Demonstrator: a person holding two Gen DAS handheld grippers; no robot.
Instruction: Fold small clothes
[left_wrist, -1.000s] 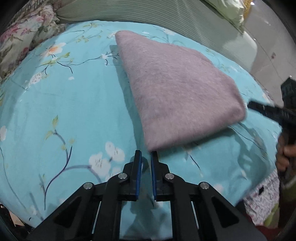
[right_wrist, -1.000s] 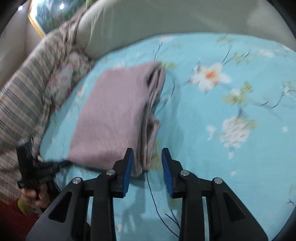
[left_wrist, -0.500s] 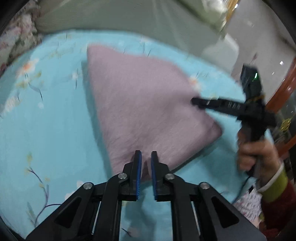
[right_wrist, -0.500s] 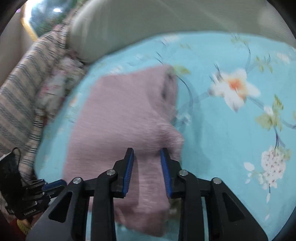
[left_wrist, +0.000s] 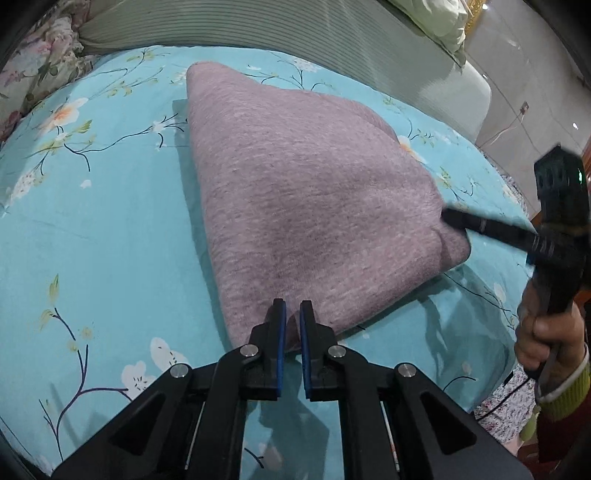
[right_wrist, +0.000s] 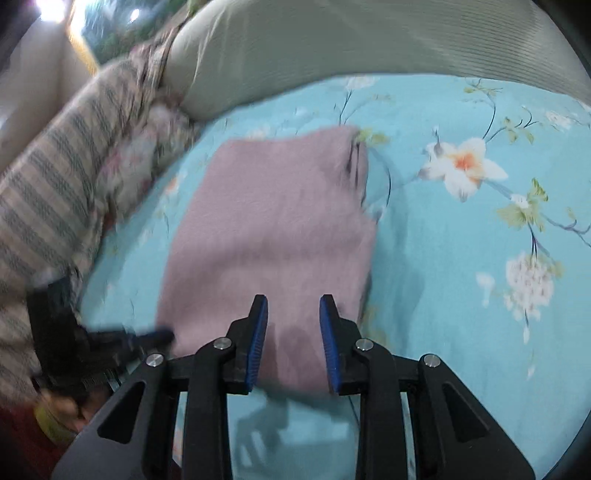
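A folded mauve knit garment (left_wrist: 314, 206) lies flat on the turquoise floral bedsheet (left_wrist: 92, 229). My left gripper (left_wrist: 290, 314) is nearly shut, its fingertips over the garment's near edge, with only a thin gap and no cloth clearly pinched. My right gripper (right_wrist: 291, 314) is open, its jaws straddling the garment's (right_wrist: 273, 229) near end. In the left wrist view the right gripper (left_wrist: 452, 218) touches the garment's right corner. In the right wrist view the left gripper (right_wrist: 162, 336) sits at the garment's left corner.
A grey-green ribbed cushion (left_wrist: 295, 29) runs along the back of the bed. A striped blanket (right_wrist: 48, 199) and a floral pillow (right_wrist: 147, 162) lie at the left in the right wrist view. The bed's edge drops off at the right (left_wrist: 517, 236).
Both grippers moved in over the garment's edges. The right gripper went from beside the garment to straddling its near end. The garment stayed flat.
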